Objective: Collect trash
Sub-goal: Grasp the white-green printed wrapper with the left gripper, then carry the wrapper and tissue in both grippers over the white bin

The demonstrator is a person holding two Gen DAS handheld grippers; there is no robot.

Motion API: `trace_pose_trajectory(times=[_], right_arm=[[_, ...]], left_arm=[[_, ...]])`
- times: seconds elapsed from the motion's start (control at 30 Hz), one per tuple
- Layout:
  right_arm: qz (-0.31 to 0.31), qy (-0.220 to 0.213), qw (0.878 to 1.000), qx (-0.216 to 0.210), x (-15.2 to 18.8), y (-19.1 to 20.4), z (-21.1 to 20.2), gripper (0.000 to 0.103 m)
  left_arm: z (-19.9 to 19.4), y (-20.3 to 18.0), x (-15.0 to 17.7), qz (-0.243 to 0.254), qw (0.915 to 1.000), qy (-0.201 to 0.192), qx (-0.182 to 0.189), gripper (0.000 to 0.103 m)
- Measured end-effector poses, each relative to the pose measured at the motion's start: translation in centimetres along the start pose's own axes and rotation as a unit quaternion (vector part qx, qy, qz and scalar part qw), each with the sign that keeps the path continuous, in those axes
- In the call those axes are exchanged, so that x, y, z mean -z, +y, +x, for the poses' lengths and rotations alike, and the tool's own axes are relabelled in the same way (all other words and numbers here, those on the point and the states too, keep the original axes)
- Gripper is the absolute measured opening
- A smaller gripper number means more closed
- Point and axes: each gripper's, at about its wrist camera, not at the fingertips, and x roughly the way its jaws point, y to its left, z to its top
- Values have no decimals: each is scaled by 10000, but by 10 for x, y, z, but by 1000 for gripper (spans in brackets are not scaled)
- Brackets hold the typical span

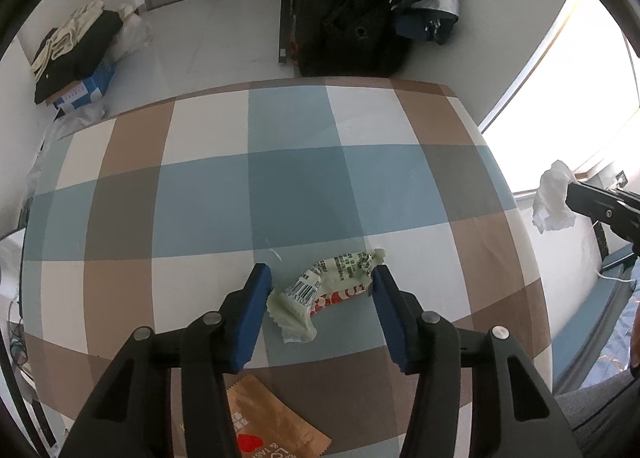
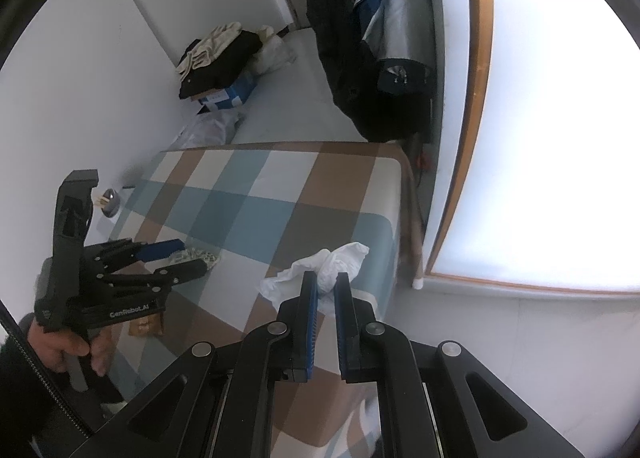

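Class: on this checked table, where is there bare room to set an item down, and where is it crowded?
Bare: the table beyond the green wrapper. Crowded: the near edge, where the open left gripper straddles that wrapper, brown packet just behind.

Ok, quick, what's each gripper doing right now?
Left gripper: open, jaws on either side of the crumpled wrapper on the checked table.
Right gripper: shut on the white tissue.

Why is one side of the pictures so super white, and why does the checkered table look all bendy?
In the right wrist view, the window is blown out to pure white by daylight, so nothing shows through it. In the left wrist view, the same glare fills the right edge. The checkered table bulges because the fisheye lens curves straight lines; the dark corners are the lens rim.
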Motion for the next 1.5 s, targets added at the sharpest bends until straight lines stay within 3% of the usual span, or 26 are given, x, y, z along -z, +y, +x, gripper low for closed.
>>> trace_pose_trajectory(times=[0.4, 0.5, 1.07, 1.5], right_arm=[[-58, 8, 10000, -40, -2, 7, 3, 8], [-55, 25, 10000, -46, -2, 7, 3, 8], [-31, -59, 10000, -65, -1, 10, -3, 8], [200, -382, 9989, -173, -9, 31, -20, 8]], left_arm=[[-3, -1, 0, -22, 9999, -11, 127, 32], [-8, -1, 0, -44, 9998, -117, 182, 24], [-19, 20, 4, -554, 9963, -19, 655, 23], [-54, 63, 14, -1164, 9856, -283, 1194, 23]])
